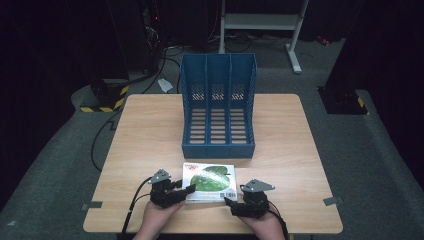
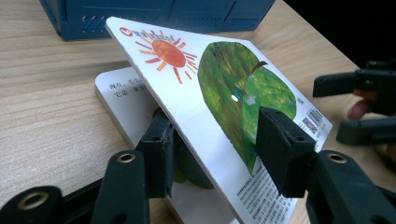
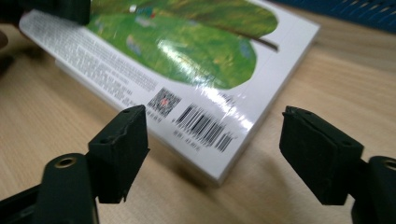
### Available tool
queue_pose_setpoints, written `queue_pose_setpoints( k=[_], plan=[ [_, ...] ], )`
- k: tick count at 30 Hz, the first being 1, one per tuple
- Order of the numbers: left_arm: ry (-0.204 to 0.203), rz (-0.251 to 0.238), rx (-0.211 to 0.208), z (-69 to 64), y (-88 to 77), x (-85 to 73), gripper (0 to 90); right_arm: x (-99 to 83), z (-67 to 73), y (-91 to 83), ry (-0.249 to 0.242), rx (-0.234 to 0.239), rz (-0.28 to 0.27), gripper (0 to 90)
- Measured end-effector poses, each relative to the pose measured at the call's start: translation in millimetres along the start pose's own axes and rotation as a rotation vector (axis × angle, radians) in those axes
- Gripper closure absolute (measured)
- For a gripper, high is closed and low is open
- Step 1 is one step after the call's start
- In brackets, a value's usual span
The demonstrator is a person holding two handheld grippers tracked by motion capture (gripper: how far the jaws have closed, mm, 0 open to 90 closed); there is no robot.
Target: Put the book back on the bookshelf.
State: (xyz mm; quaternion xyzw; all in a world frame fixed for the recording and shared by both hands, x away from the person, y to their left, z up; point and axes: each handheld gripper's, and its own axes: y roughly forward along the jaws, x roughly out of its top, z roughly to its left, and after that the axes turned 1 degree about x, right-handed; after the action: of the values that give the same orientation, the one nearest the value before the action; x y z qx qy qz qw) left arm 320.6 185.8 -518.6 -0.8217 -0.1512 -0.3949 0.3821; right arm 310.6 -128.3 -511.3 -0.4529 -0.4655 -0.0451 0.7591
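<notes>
While the book (image 1: 210, 183) lies near the front edge of the tabletop (image 1: 150, 130), just before the blue file rack (image 1: 218, 107), the left claw (image 2: 219, 144) reaches in level from its left side, jaws partly closed astride the lifted cover, one beneath and one on top. The right claw (image 3: 212, 156) rests low at the book's right corner, jaws apart around nothing.

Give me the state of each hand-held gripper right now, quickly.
Left hand-held gripper: jaws astride the book's lifted cover, one under it, one over; a firm pinch cannot be told.
Right hand-held gripper: open, holding nothing, beside the book's barcode corner.
</notes>
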Motion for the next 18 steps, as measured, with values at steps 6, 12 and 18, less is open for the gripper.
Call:
queue_pose_setpoints(
  k=[6,12,18],
  plan=[
    [0.008,-0.010,-0.016,0.5,-2.9,-0.1,55.6,0.2,-10.6,-0.2,0.040,-0.005,-0.029,29.9],
    [0.036,-0.032,-0.033,0.0,-5.3,0.5,59.0,2.2,-14.9,-0.1,0.073,-0.004,-0.052,29.8],
    [0.107,-0.064,-0.039,-4.4,-9.6,2.8,60.4,7.5,-20.9,6.2,0.107,0.040,-0.022,32.6]
  ],
)
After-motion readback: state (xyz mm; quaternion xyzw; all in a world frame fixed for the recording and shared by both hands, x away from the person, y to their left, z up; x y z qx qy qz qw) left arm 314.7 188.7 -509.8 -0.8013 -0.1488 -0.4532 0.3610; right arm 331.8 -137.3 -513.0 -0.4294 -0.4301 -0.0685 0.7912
